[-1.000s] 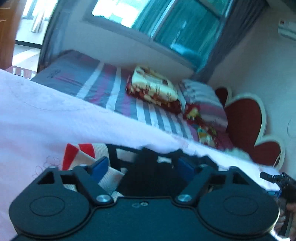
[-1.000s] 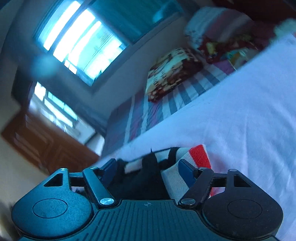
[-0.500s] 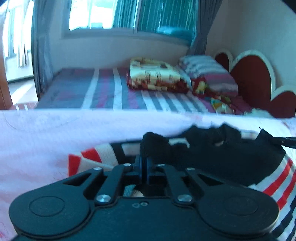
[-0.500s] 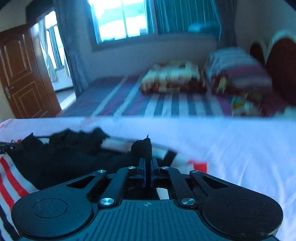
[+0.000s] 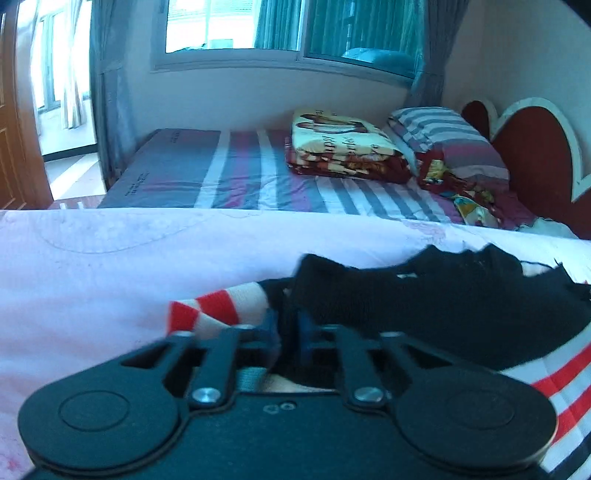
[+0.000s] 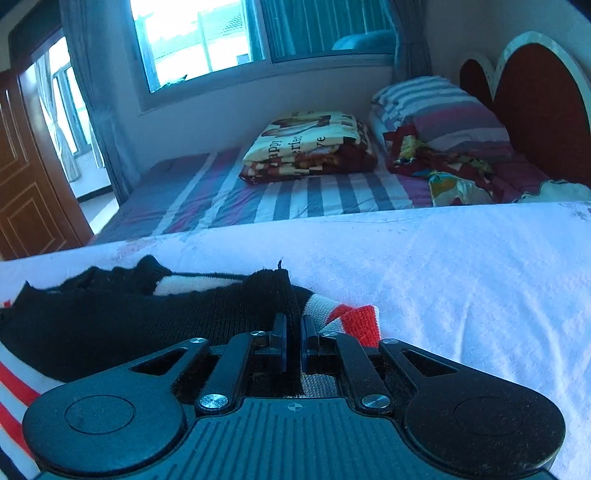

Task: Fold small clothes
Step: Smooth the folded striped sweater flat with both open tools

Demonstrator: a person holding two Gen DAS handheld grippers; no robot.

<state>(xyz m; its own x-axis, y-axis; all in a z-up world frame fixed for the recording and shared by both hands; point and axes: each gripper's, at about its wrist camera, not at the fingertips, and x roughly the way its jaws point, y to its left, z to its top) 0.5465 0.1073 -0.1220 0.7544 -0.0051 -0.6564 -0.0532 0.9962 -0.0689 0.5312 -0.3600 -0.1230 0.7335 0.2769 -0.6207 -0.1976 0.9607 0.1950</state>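
A small knitted garment [image 5: 443, 306], black with red, white and dark stripes, lies on a pale pink sheet [image 5: 110, 266]. My left gripper [image 5: 289, 332] is shut on its black edge at the garment's left end, next to a red and white striped part [image 5: 218, 312]. In the right wrist view the same garment [image 6: 129, 321] stretches to the left. My right gripper [image 6: 291, 341] is shut on the black edge at its right end, beside a red and white corner [image 6: 354, 319]. The cloth lies low over the sheet between the two grippers.
Behind the sheet stands a bed with a striped cover [image 5: 258, 181], a folded patterned blanket [image 5: 343, 147], a striped pillow [image 5: 447, 140] and a red heart-shaped headboard [image 5: 532, 155]. A window [image 5: 288, 26] is behind it. A wooden door [image 6: 26, 177] is at the left.
Both grippers were open around the garment's edge one second ago and have closed on it. Both cameras have levelled out, and the garment is stretched a little flatter between them.
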